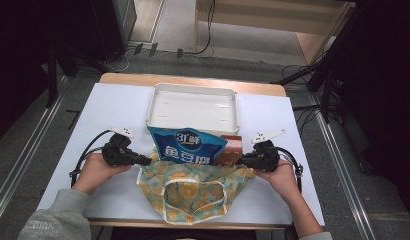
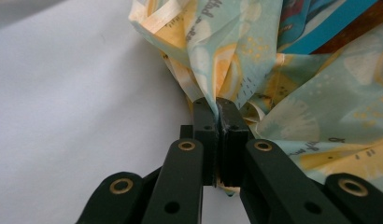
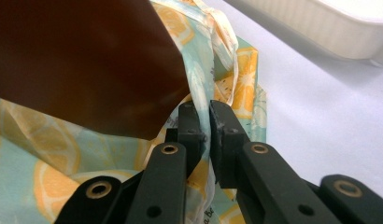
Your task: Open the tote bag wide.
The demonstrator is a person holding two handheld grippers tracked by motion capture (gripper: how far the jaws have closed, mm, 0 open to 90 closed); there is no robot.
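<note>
The left gripper (image 2: 216,103) is pinching the lemon-print bag (image 2: 292,93) by its edge, jaws clenched on the cloth. The right gripper (image 3: 203,109) is gripping the bag's opposite edge the same way. Between the two grippers the bag is lying on the table (image 1: 118,107). A blue packet (image 1: 185,146) and a brown box (image 3: 82,60) are sticking out of its mouth, just beyond the jaws. A white tray (image 1: 193,105) is sitting farther off.

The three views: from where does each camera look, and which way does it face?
High view: above the person's side, looking forward and down on the table; both forearms and hands show.
Left gripper view: on the left gripper, looking along its jaws, shut on the lemon-print bag.
Right gripper view: on the right gripper, jaws shut on the bag; white tray beyond.
All three share the bag.
</note>
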